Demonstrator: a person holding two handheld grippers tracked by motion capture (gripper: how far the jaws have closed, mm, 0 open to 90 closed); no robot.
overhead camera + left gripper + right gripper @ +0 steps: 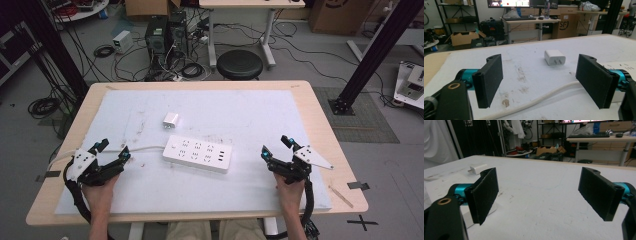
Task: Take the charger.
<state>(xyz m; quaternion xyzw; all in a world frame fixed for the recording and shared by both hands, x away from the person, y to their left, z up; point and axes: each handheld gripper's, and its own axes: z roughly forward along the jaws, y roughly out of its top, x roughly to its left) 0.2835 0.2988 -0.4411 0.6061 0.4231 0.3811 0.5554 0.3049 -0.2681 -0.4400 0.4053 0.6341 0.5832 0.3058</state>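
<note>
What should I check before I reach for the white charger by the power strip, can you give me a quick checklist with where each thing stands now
1. Left gripper open, nothing between its jaws: ok.
2. Right gripper open, nothing between its jaws: ok.
3. Charger lies free on the white mat, apart from the power strip: ok.
4. Charger prongs point toward the left gripper, as the left gripper view shows: ok.
5. White cord of the strip runs across the mat just ahead of the left gripper, in its path: not ok.
6. Whether the strip is powered: cannot tell.
</note>
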